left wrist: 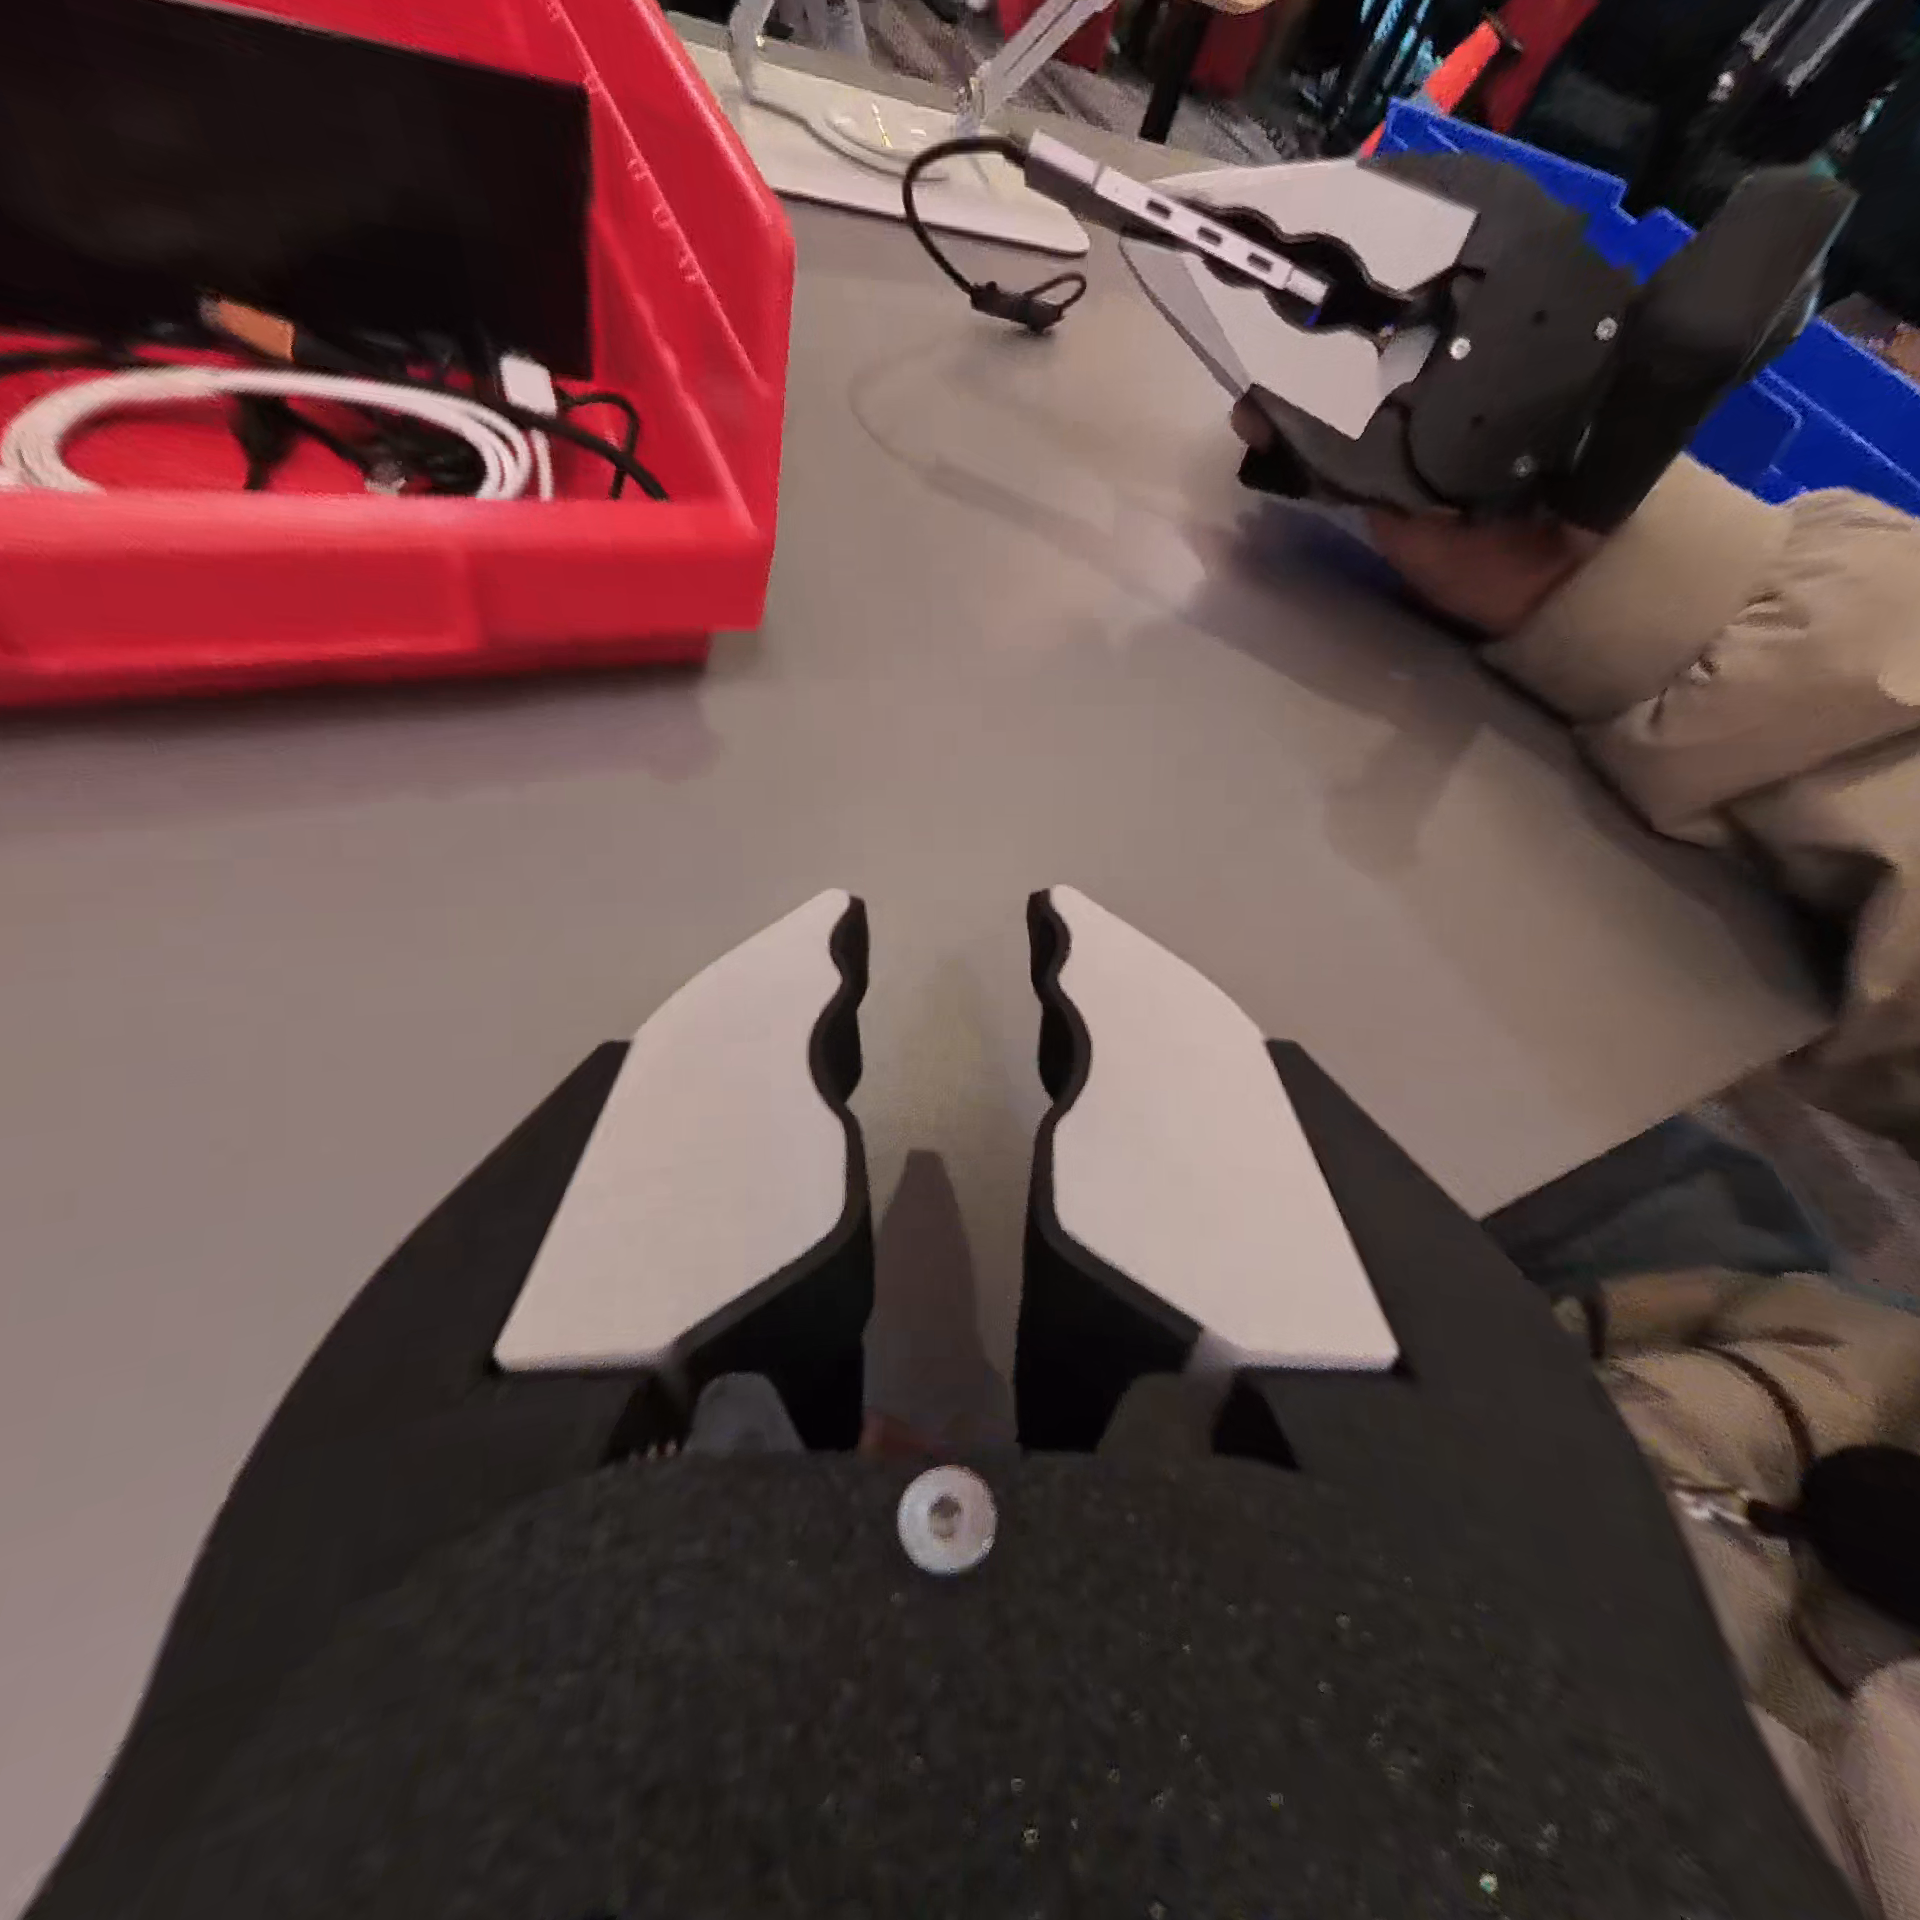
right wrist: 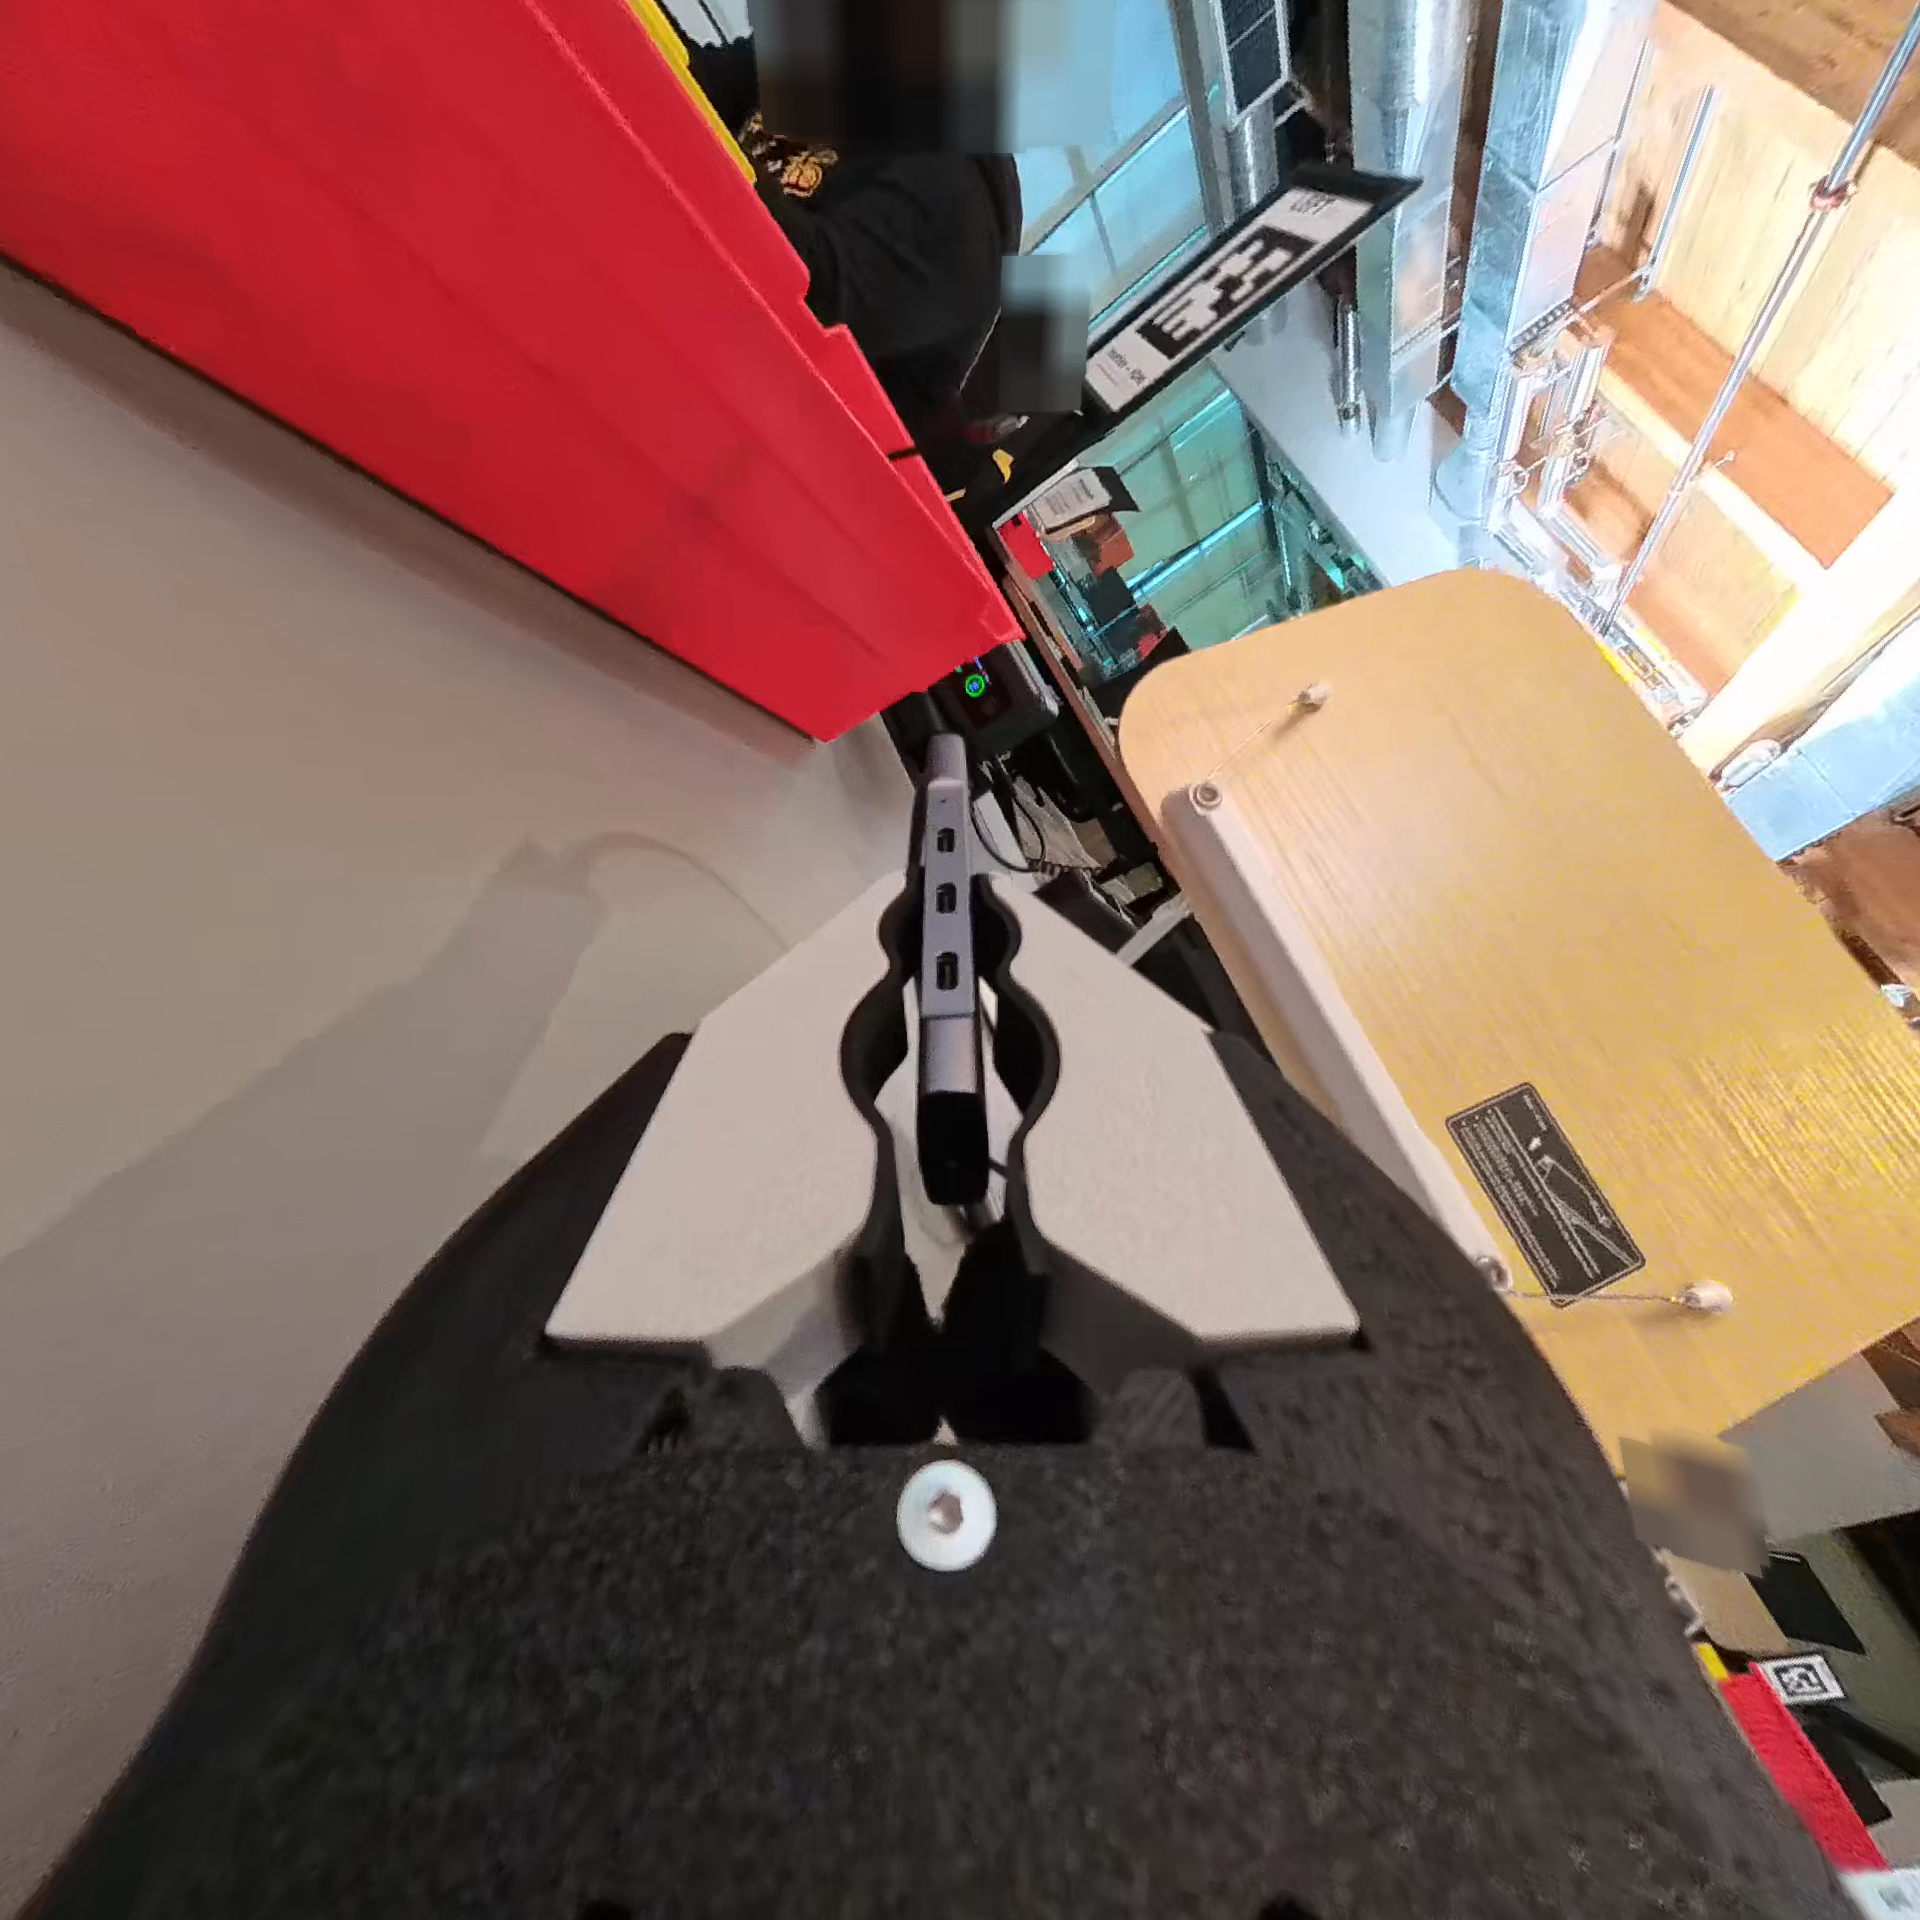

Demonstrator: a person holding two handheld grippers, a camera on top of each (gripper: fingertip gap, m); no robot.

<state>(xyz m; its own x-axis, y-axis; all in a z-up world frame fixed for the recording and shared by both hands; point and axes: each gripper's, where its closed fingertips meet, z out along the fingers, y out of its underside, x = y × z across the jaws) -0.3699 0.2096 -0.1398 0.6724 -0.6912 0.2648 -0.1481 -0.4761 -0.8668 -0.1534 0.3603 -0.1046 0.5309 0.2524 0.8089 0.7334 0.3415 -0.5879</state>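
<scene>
My left gripper [left wrist: 945,914] is open and empty, low over the grey table [left wrist: 935,727]. My right gripper [right wrist: 945,914] is shut on a slim grey USB hub [right wrist: 948,935] with three ports along its edge. The left wrist view shows the right gripper [left wrist: 1226,234] at the upper right, rolled on its side, holding the hub [left wrist: 1174,213] above the table. The hub's short black cable [left wrist: 966,249] loops down from its far end. A red bin [left wrist: 665,312] stands at the left and shows as a red wall [right wrist: 468,343] in the right wrist view.
The red bin holds a coiled white cable [left wrist: 312,426], black cables and a black panel [left wrist: 291,197]. A blue bin [left wrist: 1808,405] stands behind the right gripper. A white stand base [left wrist: 894,166] sits at the table's far side. A beige sleeve [left wrist: 1714,665] reaches in from the right. A wooden board [right wrist: 1507,935] stands beyond the table. About 25 cm separates my left fingertips from my right.
</scene>
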